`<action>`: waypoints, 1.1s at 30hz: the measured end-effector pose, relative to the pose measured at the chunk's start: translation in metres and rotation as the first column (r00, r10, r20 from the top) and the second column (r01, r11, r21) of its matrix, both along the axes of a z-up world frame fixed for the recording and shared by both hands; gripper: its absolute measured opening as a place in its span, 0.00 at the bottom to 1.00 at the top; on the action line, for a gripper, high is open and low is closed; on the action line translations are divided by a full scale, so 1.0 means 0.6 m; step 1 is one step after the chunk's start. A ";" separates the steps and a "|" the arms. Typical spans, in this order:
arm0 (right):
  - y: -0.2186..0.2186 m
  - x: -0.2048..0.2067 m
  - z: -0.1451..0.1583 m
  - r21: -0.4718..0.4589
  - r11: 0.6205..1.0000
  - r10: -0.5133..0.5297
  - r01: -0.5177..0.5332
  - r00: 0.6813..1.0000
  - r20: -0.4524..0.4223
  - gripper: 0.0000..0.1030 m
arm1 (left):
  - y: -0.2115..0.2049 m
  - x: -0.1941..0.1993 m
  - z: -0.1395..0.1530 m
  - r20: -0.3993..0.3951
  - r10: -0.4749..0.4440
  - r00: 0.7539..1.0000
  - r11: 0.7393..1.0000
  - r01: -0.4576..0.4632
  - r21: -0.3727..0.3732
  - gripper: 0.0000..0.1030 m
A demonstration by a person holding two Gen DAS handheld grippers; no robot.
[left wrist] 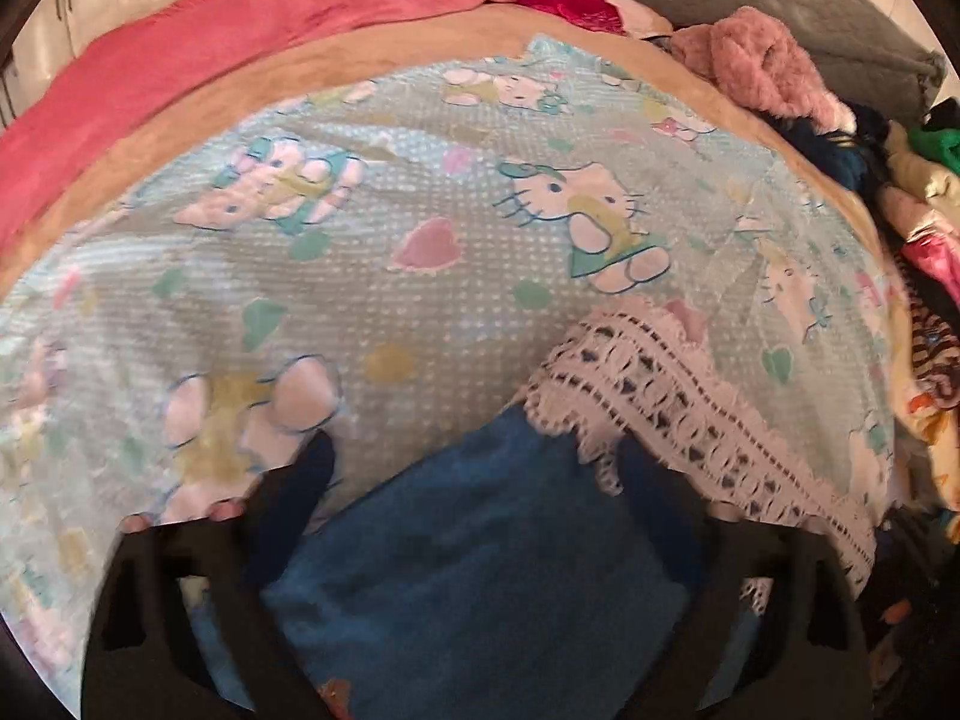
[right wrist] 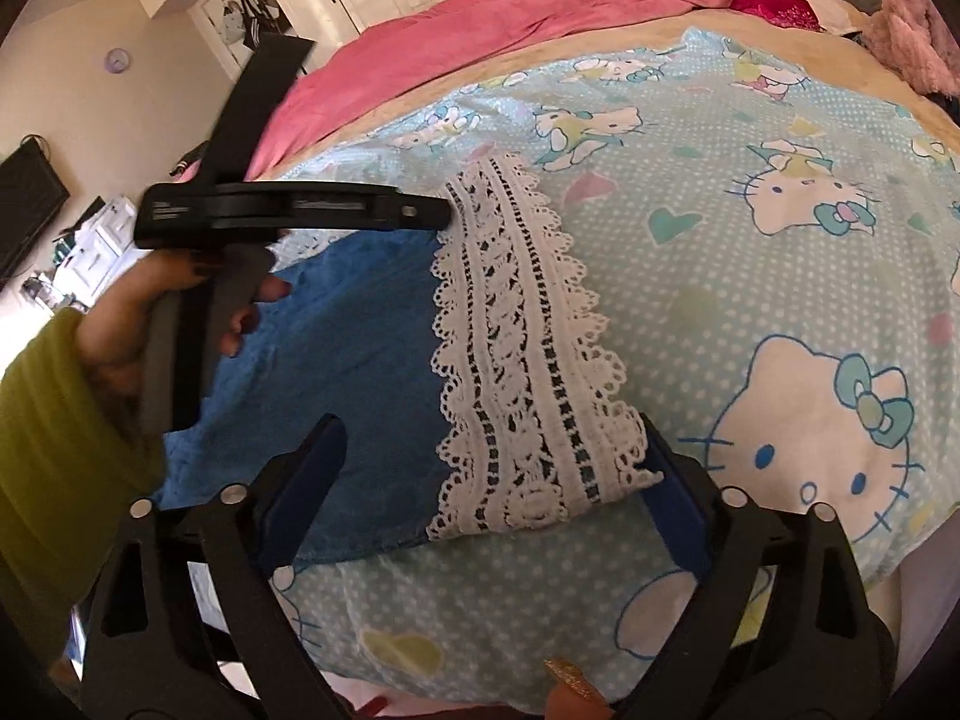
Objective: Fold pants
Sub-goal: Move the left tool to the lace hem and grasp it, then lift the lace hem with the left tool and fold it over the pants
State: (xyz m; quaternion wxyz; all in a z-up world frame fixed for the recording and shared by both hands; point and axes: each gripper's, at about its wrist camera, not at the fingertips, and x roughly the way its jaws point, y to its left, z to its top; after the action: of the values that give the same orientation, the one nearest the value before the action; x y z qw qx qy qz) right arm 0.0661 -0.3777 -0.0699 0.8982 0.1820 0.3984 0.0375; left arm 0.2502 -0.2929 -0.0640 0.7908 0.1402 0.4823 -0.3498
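Left wrist view: the blue pants (left wrist: 480,552) lie flat on the cartoon-cat bedsheet (left wrist: 372,276) of the bed, their white lace hem (left wrist: 672,396) running off to the near right. The left gripper (left wrist: 474,468) hangs over the far corner of that hem, its 2 fingers (left wrist: 312,468) spread on either side of the cloth and not pinching it. The frame is blurred, so contact cannot be told. A heap of mixed clothes (left wrist: 924,240) sits at the right edge, and a pink duvet (left wrist: 180,42) lies far left.

Right wrist view: the right gripper (right wrist: 492,468) straddles the near end of the lace hem (right wrist: 528,360), fingers (right wrist: 312,468) apart with the fabric between them, nothing clamped. The left gripper (right wrist: 420,210) shows from the side at the far end of the hem, carried by a hand (right wrist: 150,324) in a green sleeve (right wrist: 54,456).

The pants (right wrist: 348,324) look light, limp and thin; they would likely sag and wrinkle if lifted from 1 point. The openwork lace seems snag-prone, so a pinch at each hem corner, catching the blue cloth as well, appears soundest.
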 end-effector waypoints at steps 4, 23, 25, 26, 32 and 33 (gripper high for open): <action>-0.005 0.002 -0.002 0.024 1.000 -0.005 0.005 1.000 0.011 0.69 | -0.017 0.005 -0.018 -0.037 -0.034 0.999 0.999 0.033 -0.038 0.67; 0.034 0.002 0.033 0.091 0.981 0.154 -0.173 0.971 0.185 0.22 | 0.041 -0.023 0.033 -0.052 -0.020 0.998 0.972 0.007 -0.235 0.11; 0.055 -0.002 0.057 0.063 0.975 0.193 -0.211 0.957 0.218 0.22 | 0.066 -0.030 0.052 -0.033 -0.008 0.999 0.965 -0.001 -0.262 0.11; 0.074 0.000 0.072 0.038 0.971 0.220 -0.235 0.947 0.235 0.22 | 0.078 -0.033 0.061 -0.026 -0.001 1.000 0.962 -0.006 -0.273 0.11; 0.195 0.026 0.112 -0.051 0.916 0.396 -0.397 0.881 0.259 0.22 | 0.183 -0.045 0.111 -0.001 0.095 0.995 0.938 -0.090 -0.336 0.11; 0.221 0.030 0.110 -0.070 0.902 0.429 -0.426 0.867 0.251 0.22 | 0.208 -0.047 0.114 -0.001 0.120 0.993 0.932 -0.113 -0.344 0.11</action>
State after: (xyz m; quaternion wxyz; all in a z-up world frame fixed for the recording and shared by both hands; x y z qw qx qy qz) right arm 0.0844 -0.2449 -0.0038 0.9130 0.0774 0.3075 0.2566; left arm 0.2217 -0.1681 0.0042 0.8273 -0.0253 0.4131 -0.3798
